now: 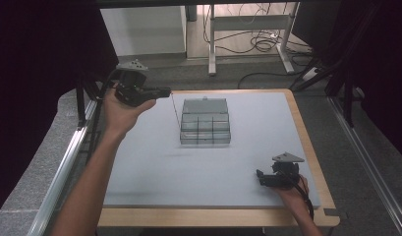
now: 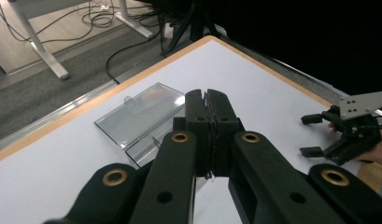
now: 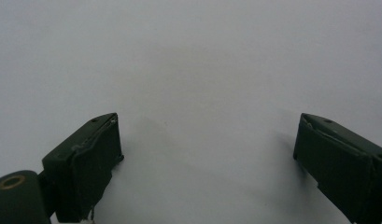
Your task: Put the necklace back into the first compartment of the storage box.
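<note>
- Since the clear compartment box [image 1: 205, 123] sits in the middle of the table [image 1: 139, 177] with its lid [image 1: 204, 105] folded back flat on the far side, I read it as laid open so that its cells can be reached from above.
- Its dividers show through the plastic, but I cannot tell whether any cell has something in it.
- A thin dark strand [image 1: 176, 112] runs from the tip of my left gripper [image 1: 166, 91] down to the box's left edge. I cannot tell whether its lower end touches the box.
- The left gripper's jaws are pressed together, and I judge they are pinching the strand's top end. It is held high and off to the left, which lets the strand hang clear and be steered toward a cell.
- My right gripper [image 1: 260, 177] is well apart from the box, low by the near right corner. Its jaws are spread wide over bare white surface with nothing between them. I take it as parked there, ready to steady the box if needed.
</note>
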